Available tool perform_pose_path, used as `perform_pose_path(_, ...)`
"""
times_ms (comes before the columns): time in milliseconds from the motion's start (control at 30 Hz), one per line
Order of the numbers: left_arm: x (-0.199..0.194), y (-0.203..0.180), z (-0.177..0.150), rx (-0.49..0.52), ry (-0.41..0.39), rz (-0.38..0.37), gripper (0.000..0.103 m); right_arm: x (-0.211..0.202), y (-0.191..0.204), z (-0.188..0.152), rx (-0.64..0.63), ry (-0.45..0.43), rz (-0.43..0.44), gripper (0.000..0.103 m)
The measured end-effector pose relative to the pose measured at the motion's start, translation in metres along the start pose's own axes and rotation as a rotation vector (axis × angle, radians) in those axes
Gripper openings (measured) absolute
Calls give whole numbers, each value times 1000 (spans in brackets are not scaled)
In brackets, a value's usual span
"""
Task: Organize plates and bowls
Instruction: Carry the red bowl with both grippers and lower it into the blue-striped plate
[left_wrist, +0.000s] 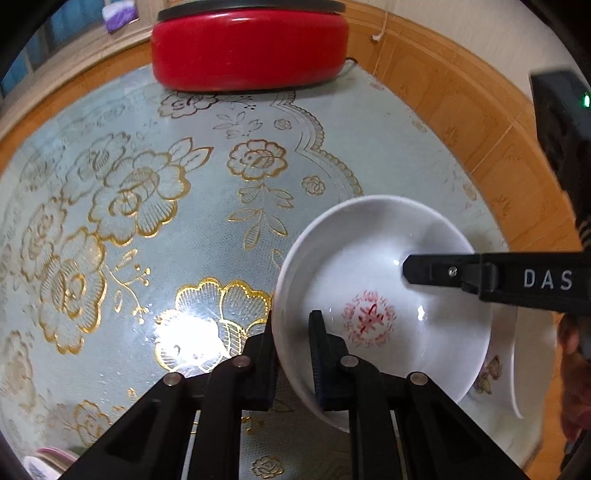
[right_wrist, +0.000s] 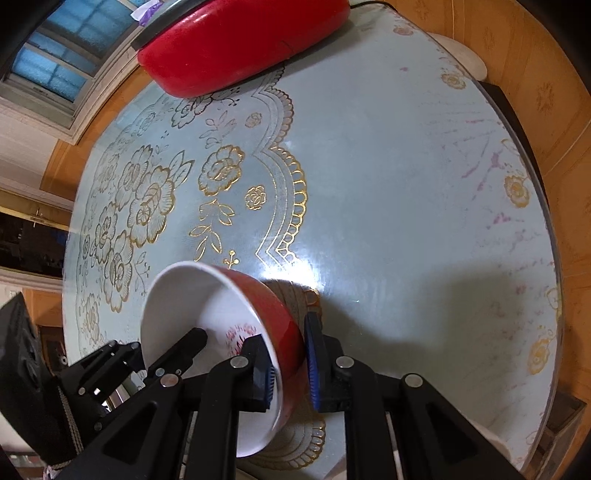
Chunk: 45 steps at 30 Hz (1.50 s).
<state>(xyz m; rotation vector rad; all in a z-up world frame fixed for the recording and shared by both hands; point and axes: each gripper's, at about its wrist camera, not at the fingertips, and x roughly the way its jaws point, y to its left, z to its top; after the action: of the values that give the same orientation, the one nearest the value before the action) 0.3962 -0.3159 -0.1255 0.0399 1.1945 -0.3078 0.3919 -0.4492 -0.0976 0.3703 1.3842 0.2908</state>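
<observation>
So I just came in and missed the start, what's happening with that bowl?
Both grippers hold one bowl, white inside and red outside. The left gripper has its jaws over the near rim; the right gripper pinches the opposite rim. The bowl sits tilted over a plate on the table.

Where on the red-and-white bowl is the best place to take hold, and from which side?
By the rim, one finger inside and one outside the thin wall. The bowl is open and tilted, so the near edge is free; both the left gripper and the right gripper straddle it that way. The plate lies beneath.
</observation>
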Motion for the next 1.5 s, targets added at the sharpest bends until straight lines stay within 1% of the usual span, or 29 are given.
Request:
perform_pose_path(133, -2, 1, 1, -12, 5, -18, 14, 4, -6, 1, 30, 14, 13, 13)
perform_pose_path(233, -5, 0, -1, -20, -5, -29, 14, 1, -8, 1, 44, 8, 23, 14)
perform_pose_path(400, -19, -5, -4, -12, -48, -25, 14, -12, -6, -1, 47, -27, 42, 16)
perform_pose_path(533, -32, -6, -7, -24, -60, -41, 14, -23, -2, -4, 42, -47, 51, 16)
perform_pose_path(700, -49, -10, -8, -19, -84, -43, 14, -36, 1, -10, 46, -60, 70, 16)
perform_pose_path(833, -60, -13, -13, -11, -90, -54, 14, -45, 4, -19, 45, -66, 70, 16)
perform_pose_path(1033, -88, -25, -31, 13, -116, -64, 14, -66, 12, -47, 43, -78, 73, 16)
perform_pose_path(1233, -114, -30, -53, 49, -139, -87, 14, -85, 16, -78, 69, -104, 78, 16)
perform_pose_path(1400, -131, -31, -75, 95, -148, -102, 14, -94, 16, -114, 109, -109, 98, 16)
perform_pose_path(1500, -135, -31, -91, 125, -142, -100, 14, -90, 15, -140, 147, -102, 110, 16)
